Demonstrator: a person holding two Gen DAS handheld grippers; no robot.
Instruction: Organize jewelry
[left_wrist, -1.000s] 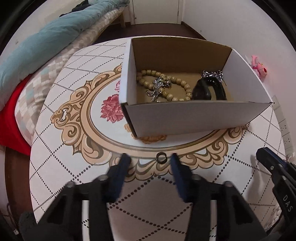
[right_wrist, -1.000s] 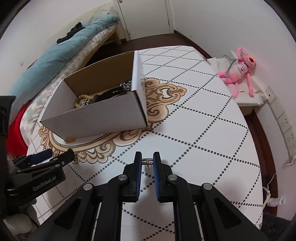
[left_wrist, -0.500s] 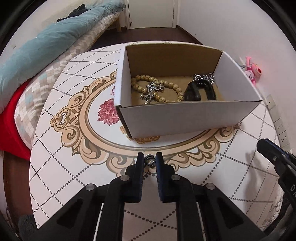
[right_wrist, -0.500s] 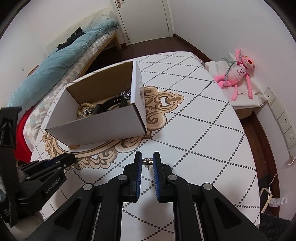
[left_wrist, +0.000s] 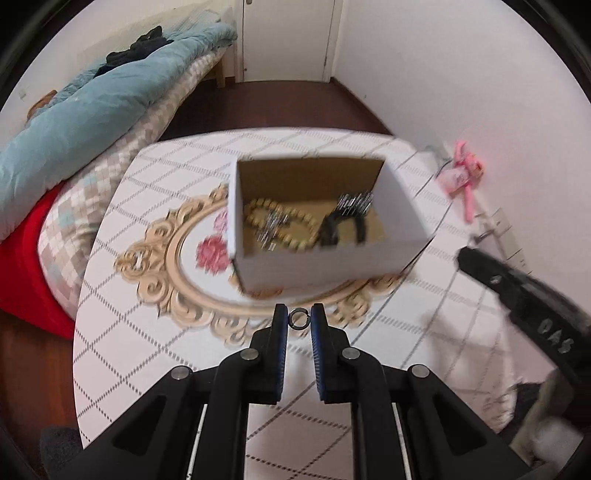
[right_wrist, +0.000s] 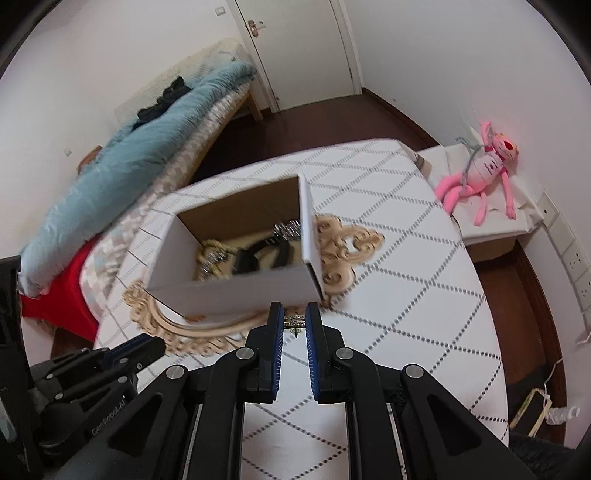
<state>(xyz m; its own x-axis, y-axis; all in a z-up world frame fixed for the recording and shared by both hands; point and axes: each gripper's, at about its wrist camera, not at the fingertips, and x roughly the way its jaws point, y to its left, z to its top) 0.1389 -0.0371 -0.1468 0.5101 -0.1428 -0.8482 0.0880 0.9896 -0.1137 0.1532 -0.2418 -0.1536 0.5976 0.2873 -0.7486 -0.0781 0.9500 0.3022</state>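
Left gripper (left_wrist: 299, 320): jaws closed on a small dark metal ring (left_wrist: 298, 319), pinched between the 2 blue-padded tips, held above the white tabletop with dotted diamond grid (left_wrist: 424, 317).

Right gripper (right_wrist: 294, 320): jaws closed on a thin gold-coloured ring with small stones (right_wrist: 294, 320), clamped crosswise between the tips.

Just beyond both grippers stands an open white cardboard box (left_wrist: 317, 264) on the beige scroll-and-rose motif. Inside it: a tan beaded bracelet (left_wrist: 284, 225), a silver chain piece (left_wrist: 355, 201), a black band (left_wrist: 341, 229).

Pink plush toy (right_wrist: 480, 173) lies well right of the table. Left view is motion-blurred.
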